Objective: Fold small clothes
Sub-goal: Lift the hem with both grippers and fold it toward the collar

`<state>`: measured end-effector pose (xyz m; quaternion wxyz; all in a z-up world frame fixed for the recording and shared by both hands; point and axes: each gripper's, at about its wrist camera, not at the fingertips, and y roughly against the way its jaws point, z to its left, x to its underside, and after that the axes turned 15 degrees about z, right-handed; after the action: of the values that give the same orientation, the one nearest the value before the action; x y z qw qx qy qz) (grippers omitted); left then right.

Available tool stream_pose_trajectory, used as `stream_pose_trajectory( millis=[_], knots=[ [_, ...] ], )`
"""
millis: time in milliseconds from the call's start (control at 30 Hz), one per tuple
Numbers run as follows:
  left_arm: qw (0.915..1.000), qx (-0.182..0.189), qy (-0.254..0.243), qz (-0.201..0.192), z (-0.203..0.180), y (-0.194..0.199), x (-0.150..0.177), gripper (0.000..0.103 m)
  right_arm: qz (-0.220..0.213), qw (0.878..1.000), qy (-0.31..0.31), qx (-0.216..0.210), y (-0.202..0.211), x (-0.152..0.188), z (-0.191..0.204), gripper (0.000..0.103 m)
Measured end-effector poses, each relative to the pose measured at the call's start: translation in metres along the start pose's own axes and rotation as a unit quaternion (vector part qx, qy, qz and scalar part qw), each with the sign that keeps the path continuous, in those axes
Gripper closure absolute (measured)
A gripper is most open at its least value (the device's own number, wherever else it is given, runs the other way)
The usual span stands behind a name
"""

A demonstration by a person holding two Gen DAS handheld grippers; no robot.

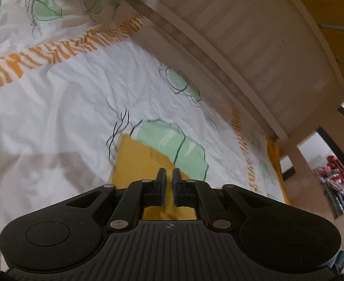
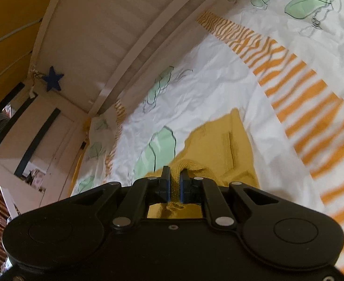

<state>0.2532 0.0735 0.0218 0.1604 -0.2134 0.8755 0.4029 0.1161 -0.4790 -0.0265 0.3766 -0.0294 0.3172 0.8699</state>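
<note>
Left gripper (image 1: pixel 169 175) jaws clenched on yellow garment (image 1: pixel 134 157) | right gripper (image 2: pixel 174 175) jaws grasping its ribbed hem

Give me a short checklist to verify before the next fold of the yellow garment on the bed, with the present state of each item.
1. Left hand-held gripper closed on the yellow garment: ok, fabric sits between the pads.
2. Right hand-held gripper closed on the garment's ribbed edge: ok.
3. Bedsheet not caught in either grip: cannot tell.
4. Free space on the sheet ahead of the garment: ok.
5. Garment lying flat without wrinkles: cannot tell, the grippers hide much of it.
6. Distance from the wooden bed frame: ok, not touching.
</note>
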Motion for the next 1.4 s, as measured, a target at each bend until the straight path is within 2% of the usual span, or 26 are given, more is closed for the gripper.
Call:
stream_pose_trajectory(
  millis=[133,300,367,400,433,500,533,600,700,1000,1267,1333,1400],
  knots=[
    [0.9998,-0.012,0.004,-0.019,0.001,-0.019,-0.025,0.101,0.0,1.0,0.003,0.006,-0.024,-0.025,-0.005,0.087],
    [0.9991,-0.036,-0.023,-0.004,0.007,-0.044,-0.035,0.097,0.009,1.0,-0.008,0.023,-0.055,-0.039,-0.019,0.087],
    [0.9983,-0.039,-0.04,0.016,0.01,-0.053,-0.031,0.092,0.014,1.0,-0.011,0.025,-0.061,-0.038,-0.023,0.087],
    [0.9973,-0.045,-0.049,0.032,0.012,-0.059,-0.027,0.079,0.016,0.999,-0.01,0.027,-0.062,-0.037,-0.024,0.087],
    [0.9955,-0.055,-0.055,0.055,0.014,-0.065,-0.023,0.072,0.019,0.999,-0.009,0.031,-0.063,-0.038,-0.025,0.087],
    [0.9912,-0.064,-0.059,0.1,0.016,-0.073,-0.016,0.069,0.022,0.999,-0.014,0.033,-0.064,-0.037,-0.028,0.087],
    [0.9903,-0.056,-0.062,0.111,0.016,-0.074,-0.011,0.069,0.023,0.999,-0.02,0.028,-0.063,-0.036,-0.03,0.087],
    [0.9892,-0.04,-0.069,0.123,0.013,-0.073,-0.003,0.068,0.024,0.999,-0.026,0.022,-0.064,-0.038,-0.032,0.087],
    [0.986,-0.053,-0.096,0.126,0.005,-0.069,0.003,0.061,0.024,0.999,-0.02,0.025,-0.065,-0.038,-0.03,0.087],
    [0.9782,-0.089,-0.116,0.148,0.002,-0.078,0.01,0.06,0.033,0.999,-0.013,0.025,-0.069,-0.036,-0.028,0.086],
    [0.9703,-0.099,-0.155,0.158,-0.008,-0.089,0.02,0.061,0.033,0.999,-0.016,0.025,-0.069,-0.036,-0.03,0.086],
    [0.9688,-0.1,-0.168,0.152,-0.011,-0.089,0.023,0.064,0.033,0.999,-0.017,0.025,-0.068,-0.036,-0.031,0.086],
    [0.9693,-0.096,-0.17,0.149,-0.011,-0.09,0.023,0.074,0.034,0.999,-0.018,0.025,-0.068,-0.036,-0.032,0.086]
  ],
)
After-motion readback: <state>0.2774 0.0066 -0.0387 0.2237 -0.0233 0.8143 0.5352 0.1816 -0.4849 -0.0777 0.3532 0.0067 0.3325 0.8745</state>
